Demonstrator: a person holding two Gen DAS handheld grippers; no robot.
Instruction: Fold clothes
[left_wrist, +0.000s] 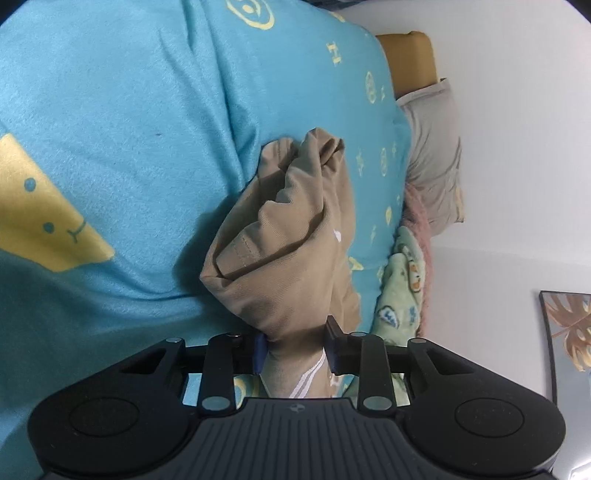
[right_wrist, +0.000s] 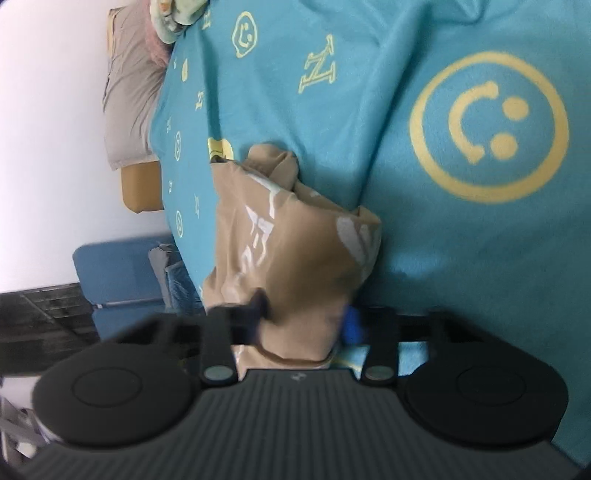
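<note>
Left wrist view: the left gripper (left_wrist: 295, 349) pinches a bunched fold of the tan garment (left_wrist: 284, 236), which hangs crumpled over the turquoise bedspread (left_wrist: 122, 110); pillows (left_wrist: 436, 147) lie beyond.

Right wrist view — blurred: the right gripper (right_wrist: 304, 319) clamps another part of the tan garment (right_wrist: 295, 251), white print showing. The garment seems lifted for spreading; next, likely, the grippers draw apart and lay it flat.
</note>
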